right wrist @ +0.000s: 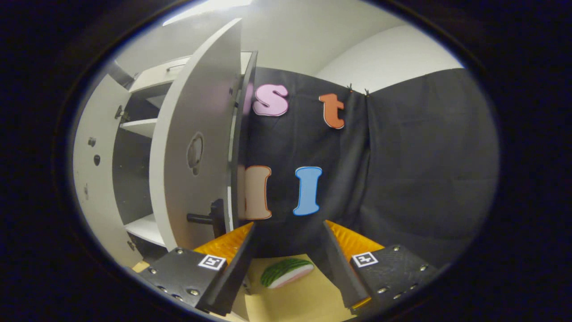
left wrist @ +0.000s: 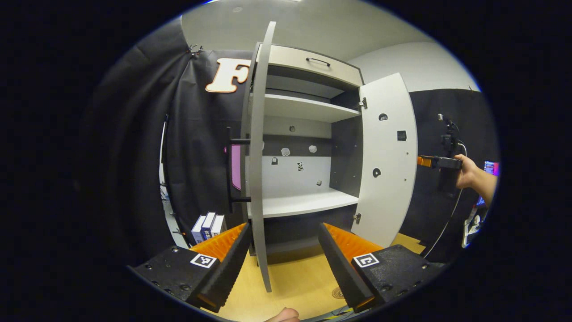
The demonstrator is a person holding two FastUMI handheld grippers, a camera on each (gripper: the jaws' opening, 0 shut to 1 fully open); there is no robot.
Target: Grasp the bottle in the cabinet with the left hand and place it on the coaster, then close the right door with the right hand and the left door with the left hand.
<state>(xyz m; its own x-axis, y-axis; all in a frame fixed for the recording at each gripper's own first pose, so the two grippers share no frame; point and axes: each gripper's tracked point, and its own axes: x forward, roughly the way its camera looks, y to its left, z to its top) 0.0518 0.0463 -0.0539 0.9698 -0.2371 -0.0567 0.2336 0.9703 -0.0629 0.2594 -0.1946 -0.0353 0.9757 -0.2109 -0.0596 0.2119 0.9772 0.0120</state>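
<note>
The cabinet [left wrist: 308, 109] stands on the wooden table with both doors swung out. The left door [left wrist: 258, 147] faces me edge-on, its black handle [left wrist: 232, 170] on the far side. My left gripper [left wrist: 283, 226] is open, and the door's lower edge runs down between its fingers, nearer the left one. The right door [left wrist: 386, 156] shows its inner face. Beyond it a hand holds my right gripper [left wrist: 440, 162]. In the right gripper view, the right gripper [right wrist: 288, 226] is open, just right of the right door's [right wrist: 196, 147] outer face and black handle [right wrist: 208, 218]. A round coaster [left wrist: 338, 293] peeks out by the left gripper's right finger.
A toy watermelon slice [right wrist: 286, 272] lies on the table [right wrist: 290, 304] between the right gripper's fingers. Several small blue and white boxes [left wrist: 208, 226] stand left of the cabinet. A drawer with a handle [left wrist: 318, 61] tops the cabinet. Black cloth walls surround the booth.
</note>
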